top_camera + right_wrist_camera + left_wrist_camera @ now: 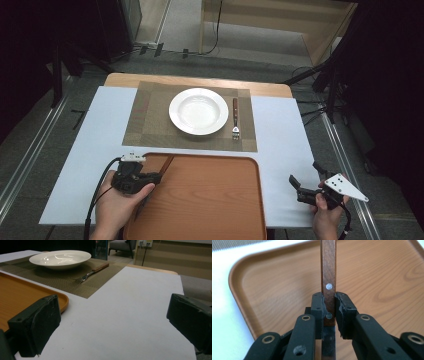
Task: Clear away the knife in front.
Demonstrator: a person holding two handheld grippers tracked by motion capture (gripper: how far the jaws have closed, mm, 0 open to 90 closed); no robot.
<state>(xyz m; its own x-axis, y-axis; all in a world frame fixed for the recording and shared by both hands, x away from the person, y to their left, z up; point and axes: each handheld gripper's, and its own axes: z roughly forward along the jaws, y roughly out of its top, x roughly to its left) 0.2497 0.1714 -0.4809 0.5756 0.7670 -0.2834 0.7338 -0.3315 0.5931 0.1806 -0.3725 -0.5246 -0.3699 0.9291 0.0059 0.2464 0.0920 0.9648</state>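
Black left gripper [329, 307] jaws clamp a wooden-handled, riveted utensil [328, 277] over the brown wooden tray [210, 200], lower left. Likely next: carry it to the woven placemat [145, 125] beside the white plate [198, 111]. Right gripper [306, 183] jaws gape wide.

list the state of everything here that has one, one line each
left tool: shut on the wooden handle
wooden handle: gripped, over the tray
right tool: open, holding nothing, above the white table cover
plate: empty, upright on the placemat
fork: lying flat on the placemat, right of the plate, untouched
tray: flat on the table
placemat: laid flat
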